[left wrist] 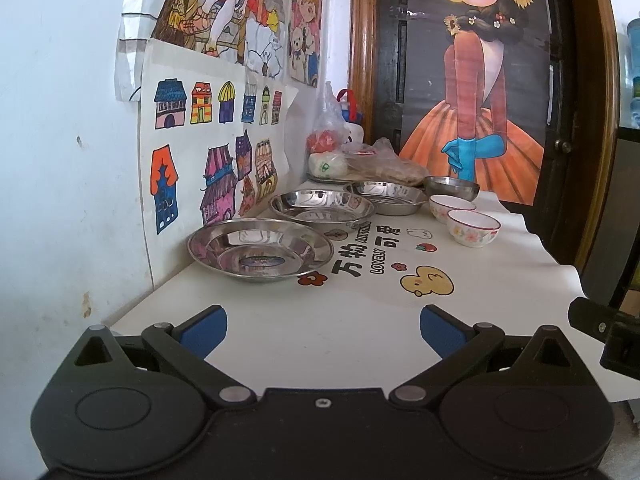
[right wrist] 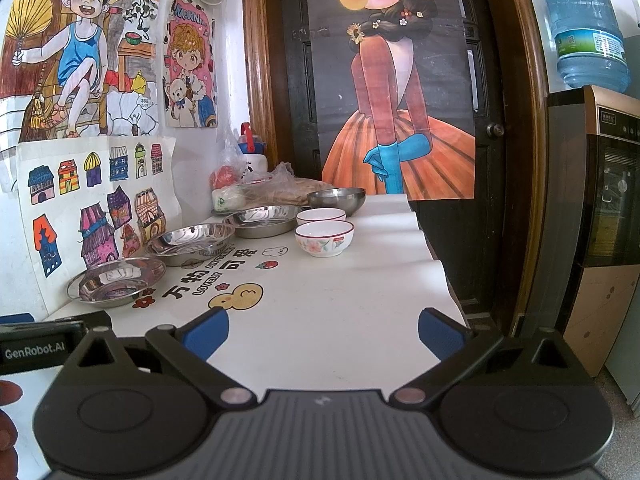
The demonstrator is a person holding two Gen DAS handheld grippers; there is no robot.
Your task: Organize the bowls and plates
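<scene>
Three stainless steel plates run along the left wall, from the near plate (left wrist: 260, 250) through the middle plate (left wrist: 322, 207) to the far plate (left wrist: 386, 197). They look thin, stiff and light, but slick; the flared rim is likely the only place to pinch, and a shallow grip could slip. Right of them stand two floral porcelain bowls, the near bowl (left wrist: 473, 227) just beside the far bowl (left wrist: 451, 205), the two close or touching. These are probably heavier and chip easily, so a wall-and-rim pinch set down softly suits them. Behind sits a steel bowl (left wrist: 451, 187), light and slippery.

At the far end, plastic bags of food (left wrist: 328, 136) and a bottle (left wrist: 352, 116) crowd the far plate and leave little room there. The printed tablecloth (left wrist: 360, 340) hangs wavy over the right edge and may drag.

The left gripper (left wrist: 323, 330) and the right gripper (right wrist: 323, 330) both hang over the near table, jaws spread wide and empty, well short of the dishes.
</scene>
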